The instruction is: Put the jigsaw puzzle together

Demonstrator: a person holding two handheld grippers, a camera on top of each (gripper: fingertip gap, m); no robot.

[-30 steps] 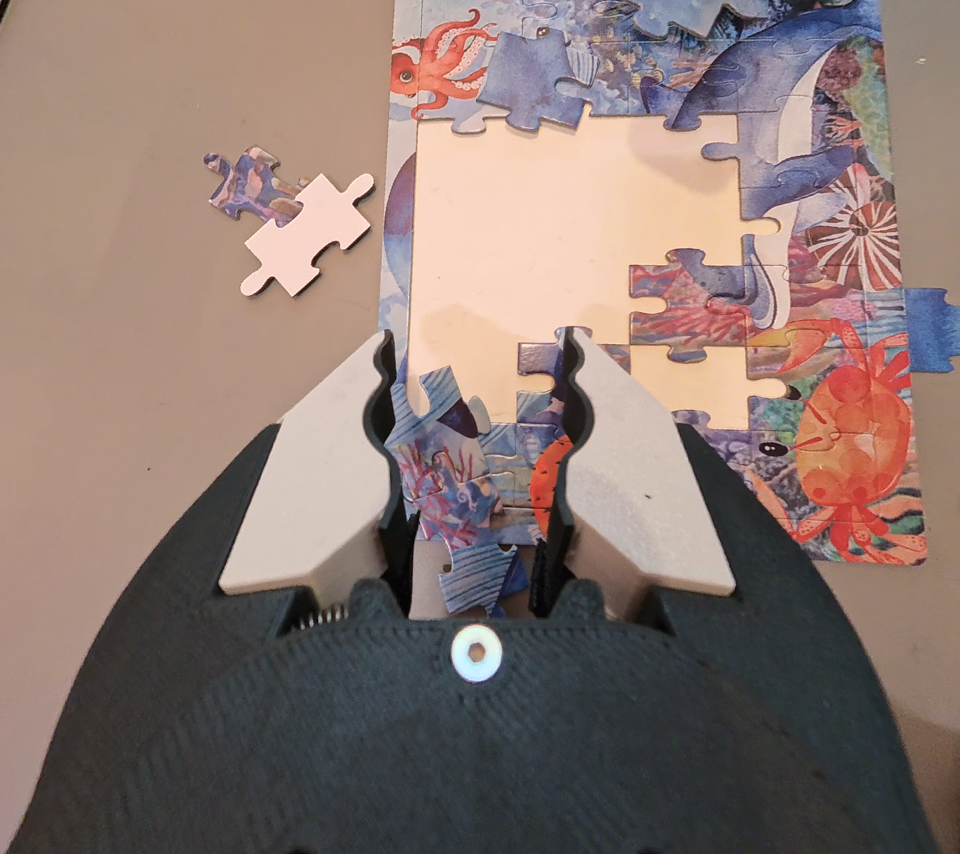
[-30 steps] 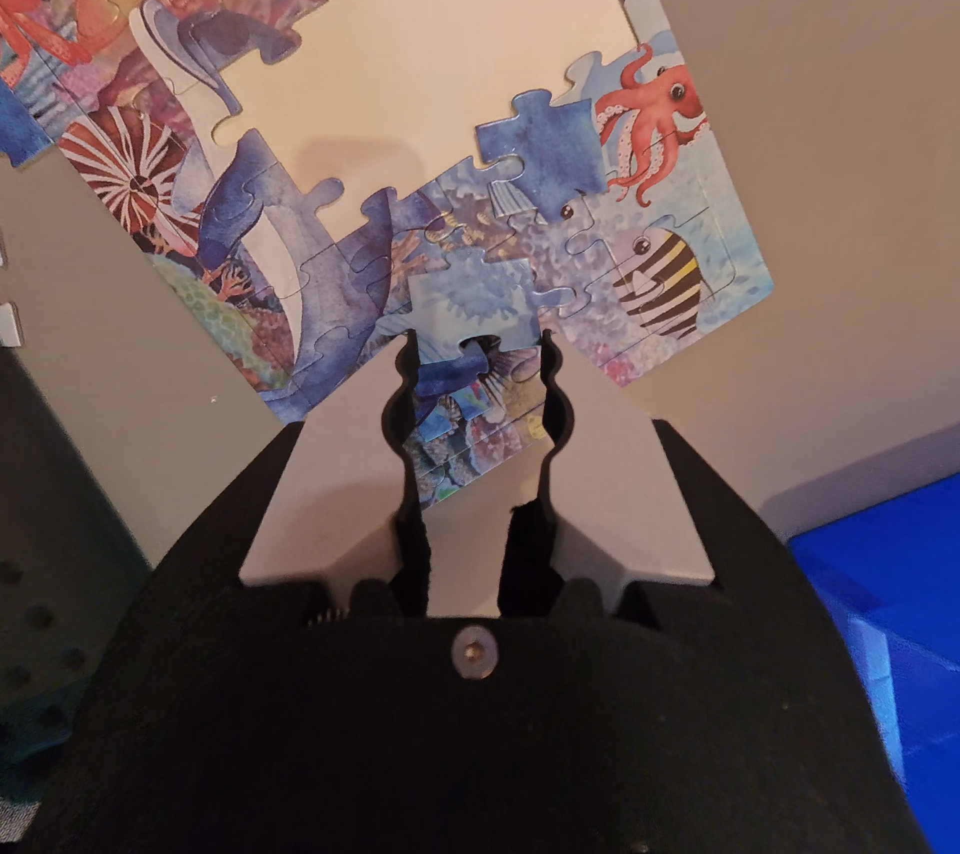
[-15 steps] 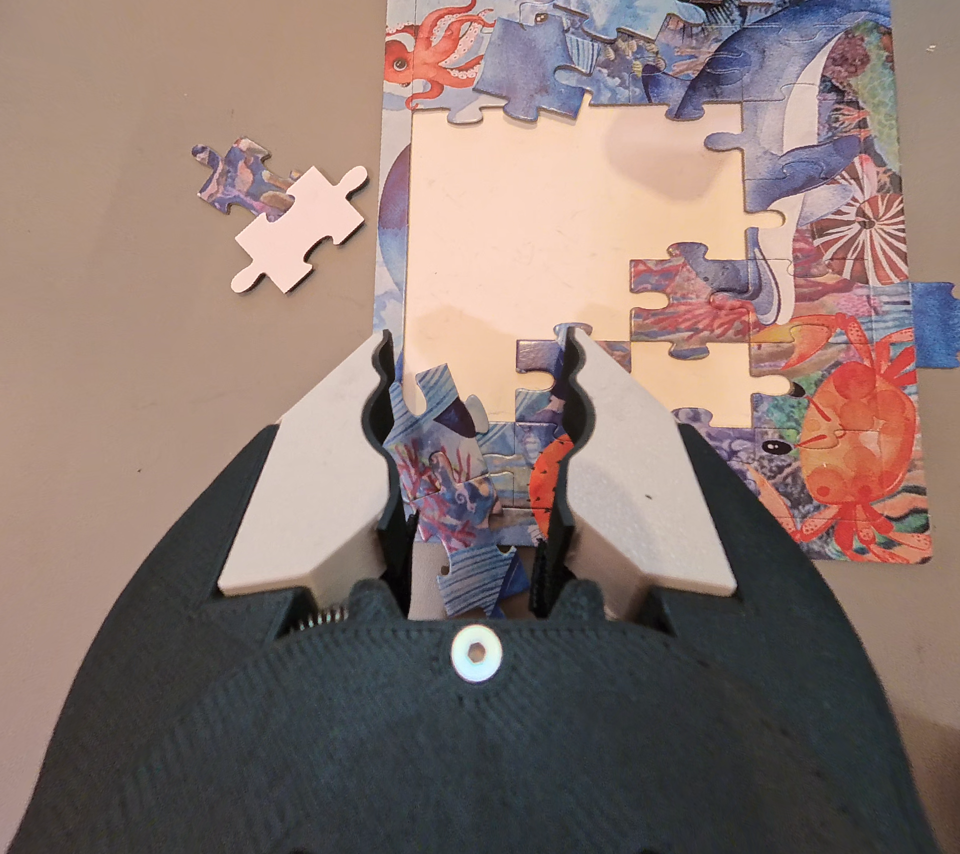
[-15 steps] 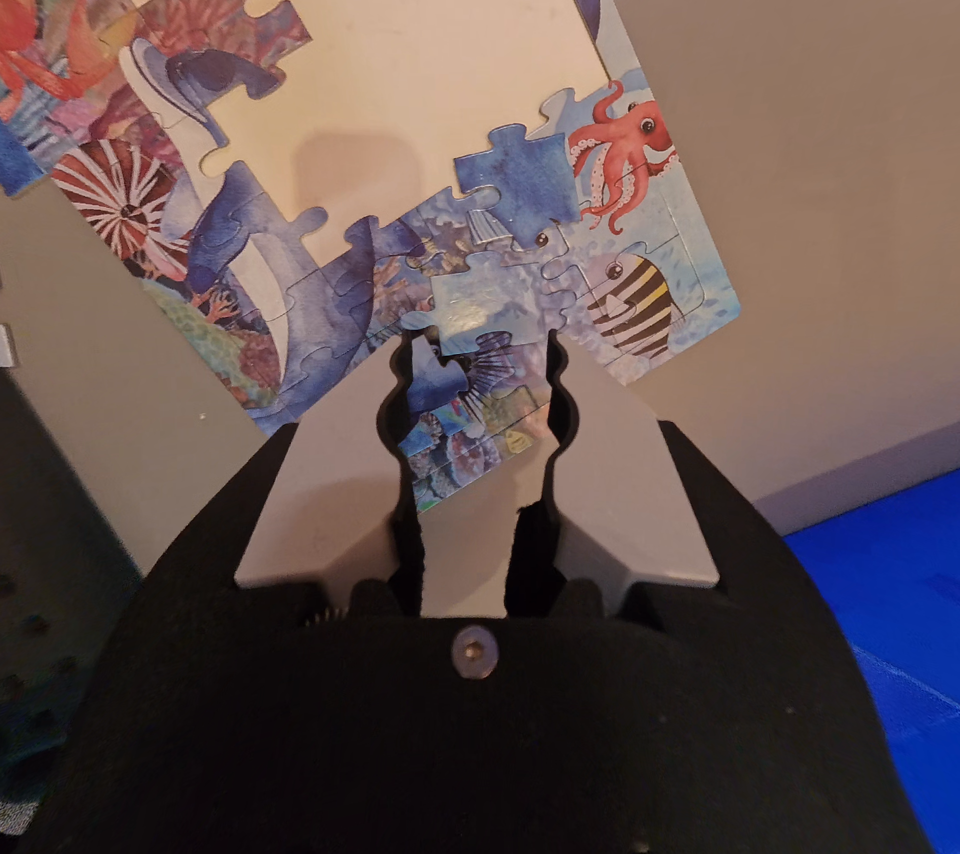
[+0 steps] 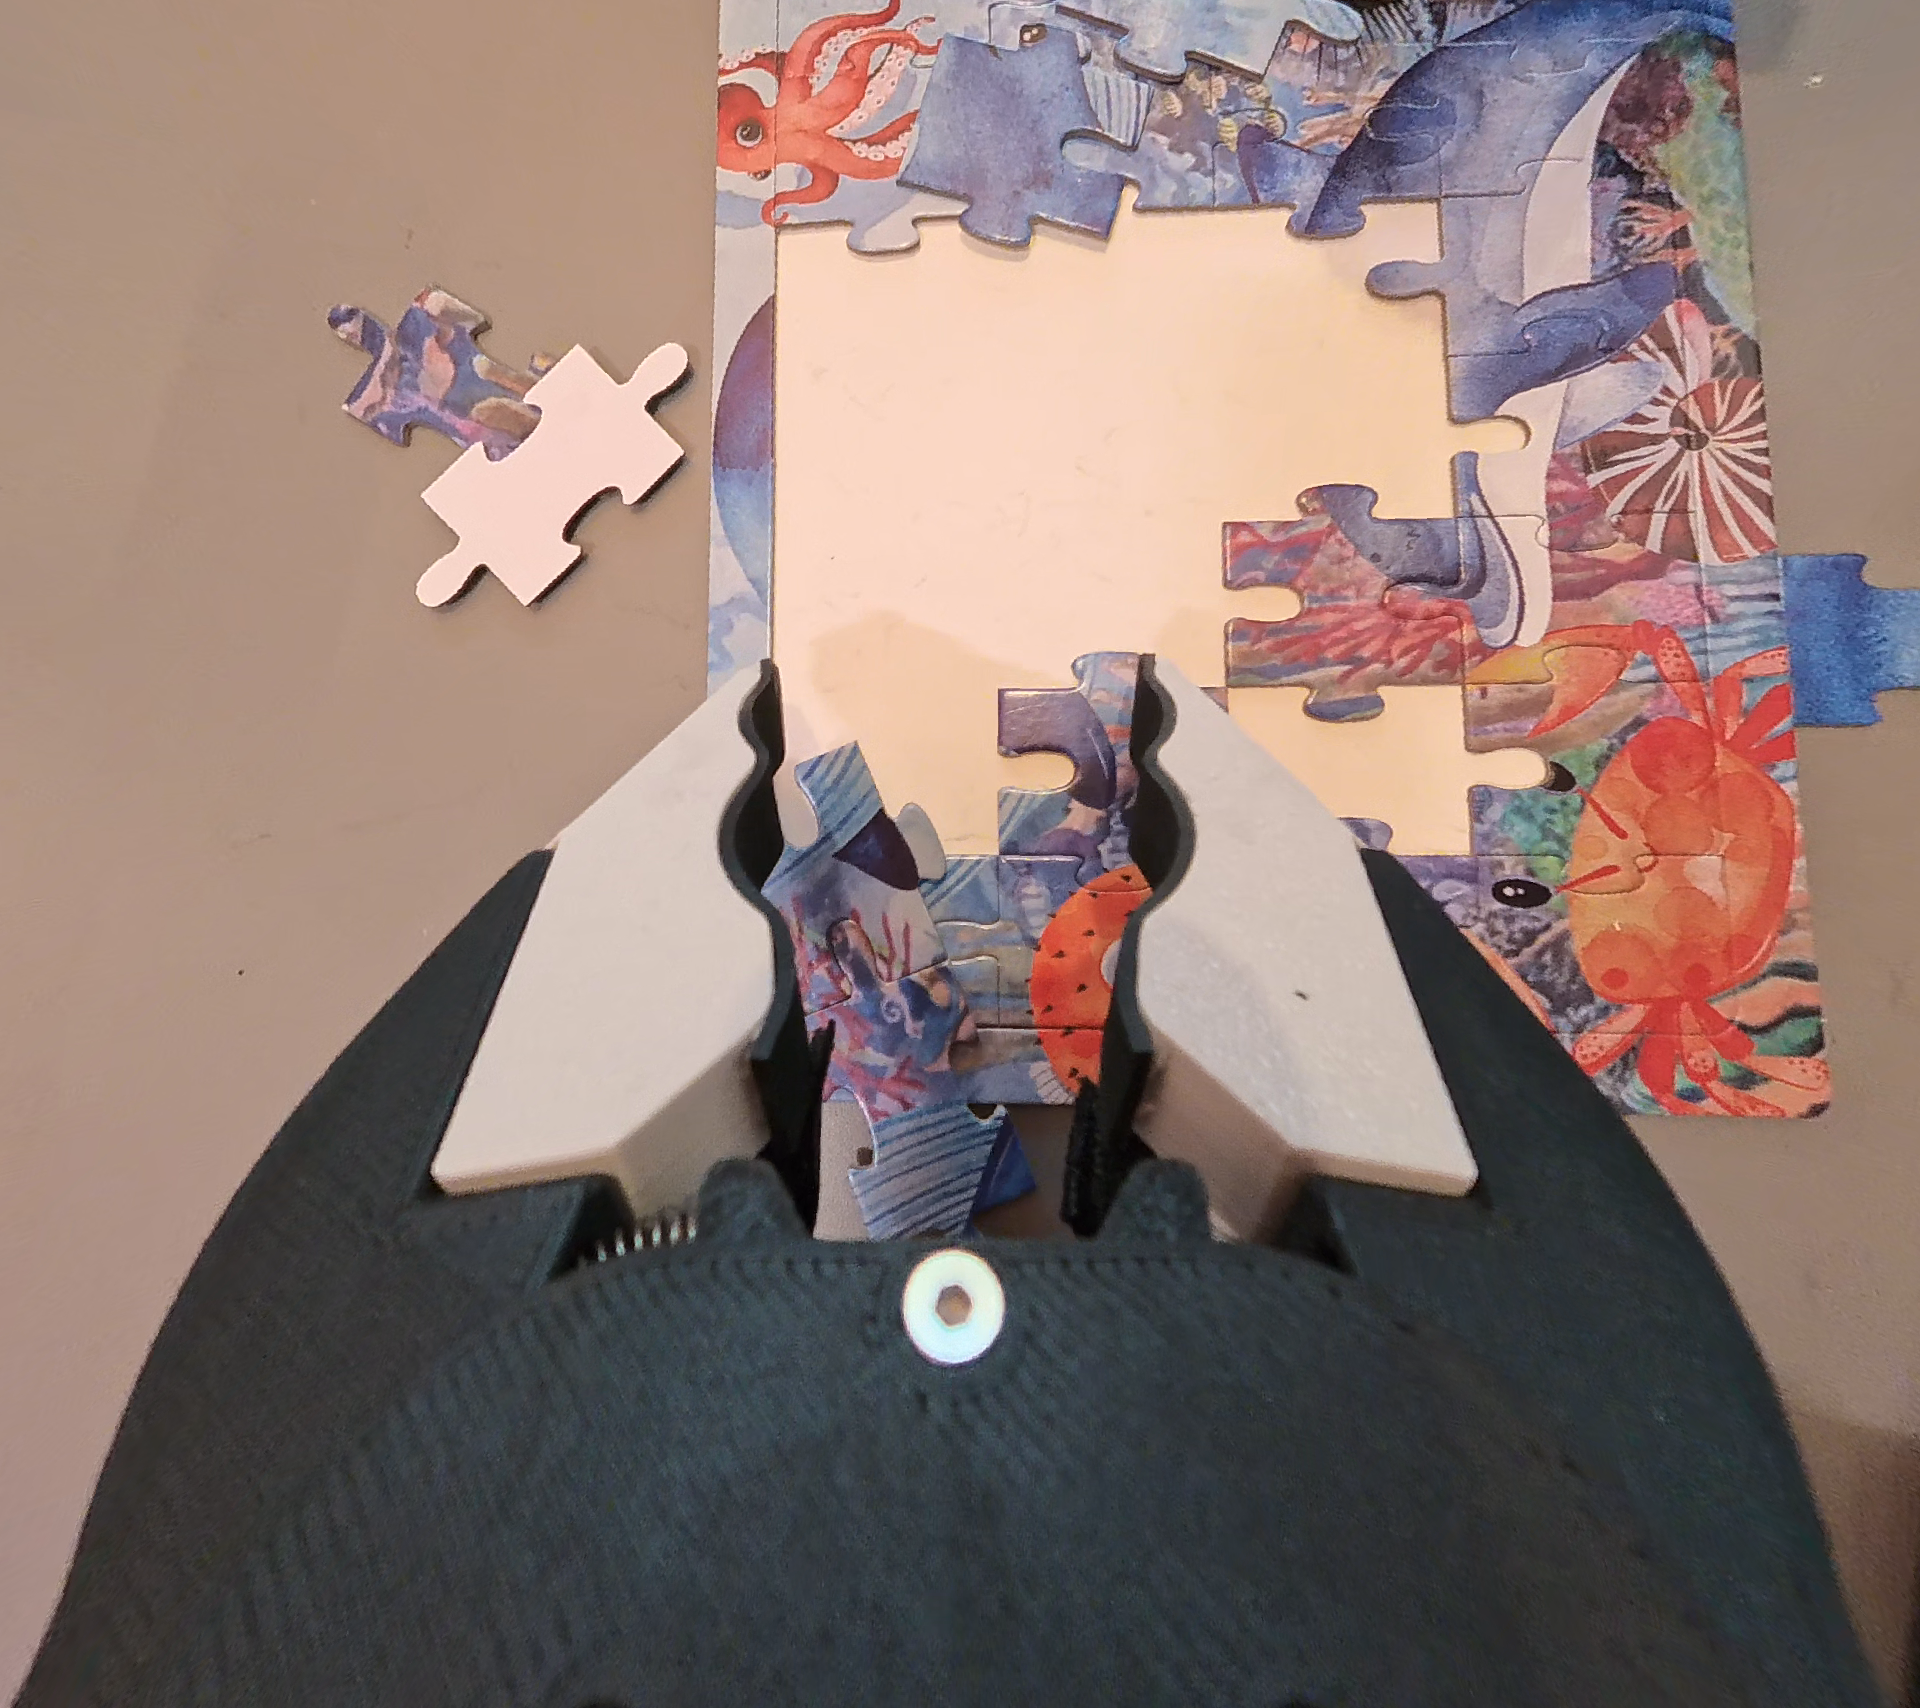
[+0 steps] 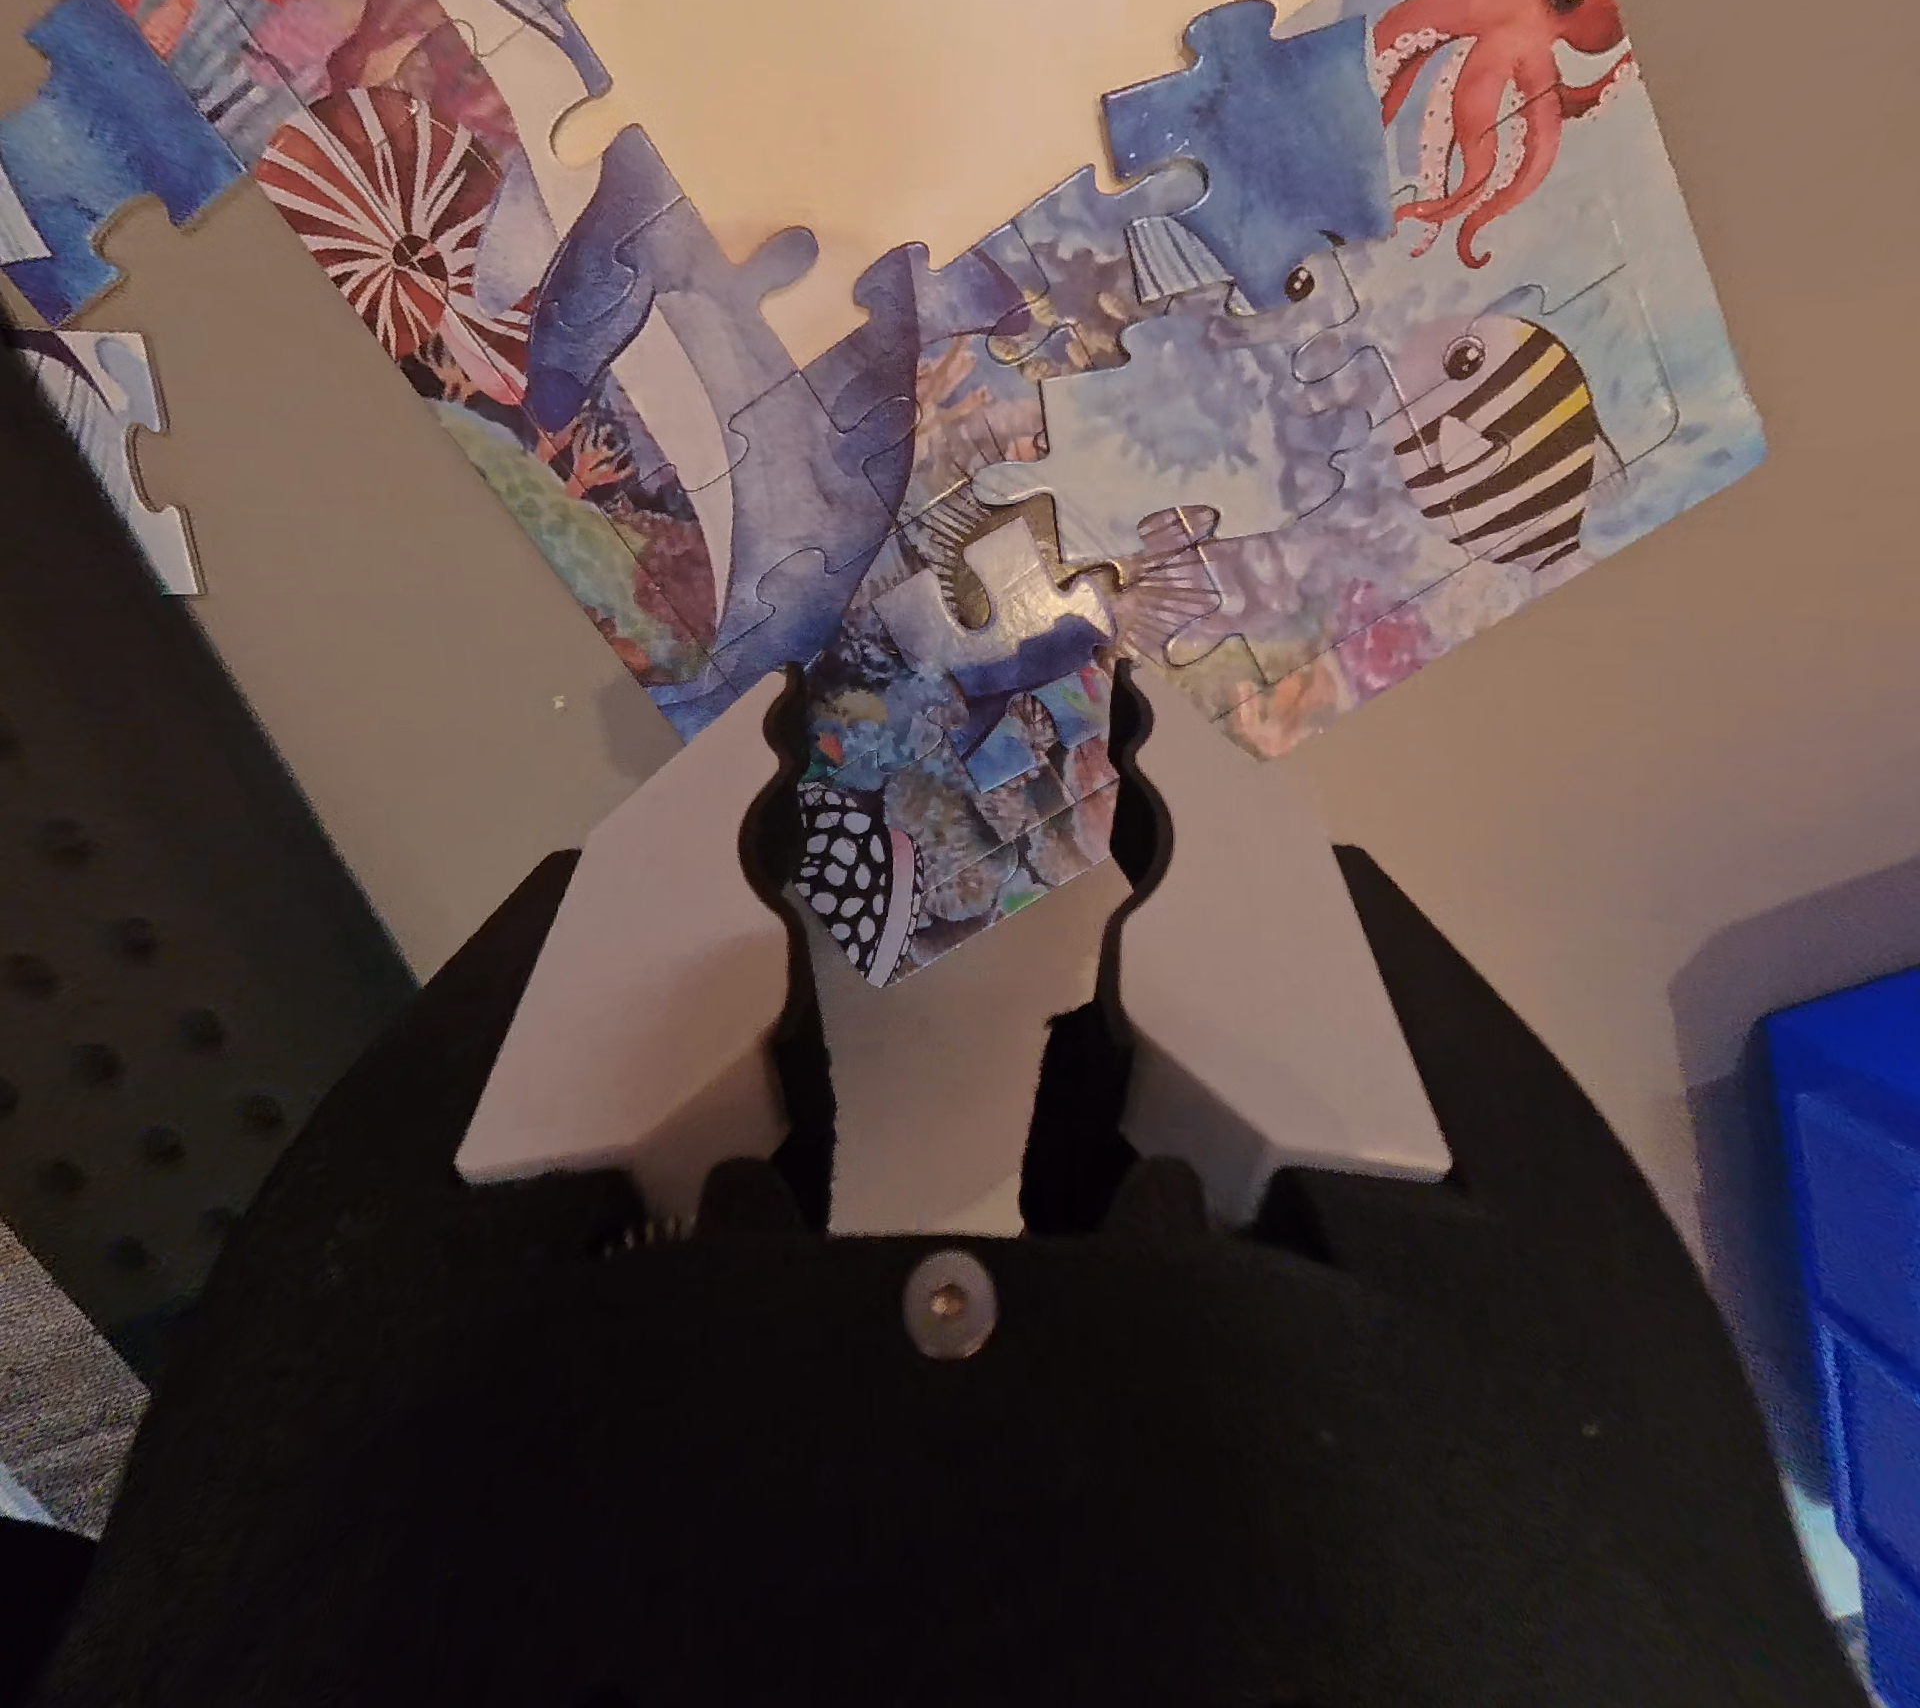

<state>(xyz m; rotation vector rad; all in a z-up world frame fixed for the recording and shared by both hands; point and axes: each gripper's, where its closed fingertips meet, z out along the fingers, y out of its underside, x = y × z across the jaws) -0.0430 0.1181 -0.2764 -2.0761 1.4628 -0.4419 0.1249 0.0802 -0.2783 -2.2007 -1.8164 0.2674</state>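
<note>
At the bottom centre of the left wrist view the left gripper (image 5: 951, 723) hangs over the near edge of the jigsaw puzzle (image 5: 1226, 453) much as it did a second ago, its jaws standing apart; a loose coral-patterned piece (image 5: 868, 910) lies tilted between them against the inner face of the left finger, and I cannot tell whether it is lightly propped there or simply lying on the board, since the finger hides its left edge. The right gripper (image 6: 956, 692), at the centre of the right wrist view, has drawn back toward the puzzle's corner with its jaws parted and nothing between them but the printed picture below. What has changed is just beyond its tips: the small blue piece (image 6: 1013, 593) that it carried in half a second ago now lies released on top of the assembled area, skewed, with a dark shadow under its edge, so by my reading it is delivered but not seated. The pale blue piece (image 6: 1174, 432) beyond it has also shifted and sits crooked over its neighbours, and the darker blue piece (image 6: 1257, 141) near the octopus overlaps the border of the bare cream opening (image 5: 1091, 432). That large gap means the task is well short of done. Farther left on the grey table (image 5: 312, 48), two spare pieces (image 5: 520, 453) overlap, one face down, hiding part of the other; the puzzle's far edge is cut off.
</note>
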